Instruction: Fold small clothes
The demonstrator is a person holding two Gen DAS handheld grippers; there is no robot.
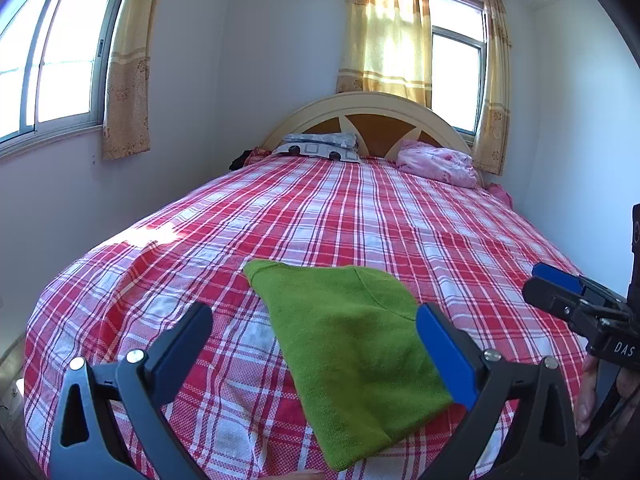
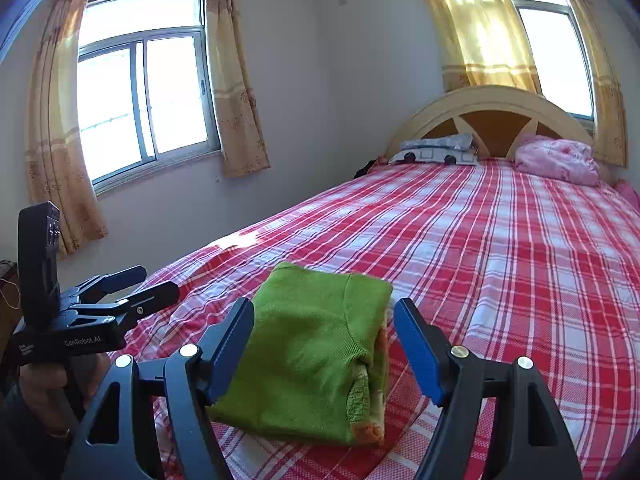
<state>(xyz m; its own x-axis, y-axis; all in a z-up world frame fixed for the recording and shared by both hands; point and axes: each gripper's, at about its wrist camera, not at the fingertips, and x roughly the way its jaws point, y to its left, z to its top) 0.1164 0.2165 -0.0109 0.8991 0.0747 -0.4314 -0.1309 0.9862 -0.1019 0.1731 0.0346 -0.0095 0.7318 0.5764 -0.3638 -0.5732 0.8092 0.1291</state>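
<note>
Two grippers sit at the near end of the bed, and I see both from their own cameras. My left gripper (image 1: 314,346) has its fingers (image 1: 446,354) spread wide, nothing pinched; the folded green sweater (image 1: 344,336) lies on the bedspread between and below them, with no pad pressing it that I can make out. My right gripper (image 2: 324,344) also has its fingers (image 2: 418,346) spread apart and empty, framing the same sweater from the other side. From the right wrist view I can see the sweater's folded edge, with a ribbed cuff and a strip of orange and pale fabric tucked underneath. The garment rests flat near the foot of the bed, well apart from the pillows. In the right wrist view a hand (image 2: 44,390) grips the left gripper's handle at the far left of the picture; in the left wrist view the right gripper shows at the right edge. Beyond the sweater the red and white plaid bedspread (image 1: 360,208) stretches away, with a patch of sunlight on its left side. At the far end lie a grey patterned pillow (image 1: 320,148) and a pink pillow (image 1: 440,164) against the arched headboard (image 1: 368,108). Yellow curtains (image 1: 384,36) hang beside the windows behind.
</note>
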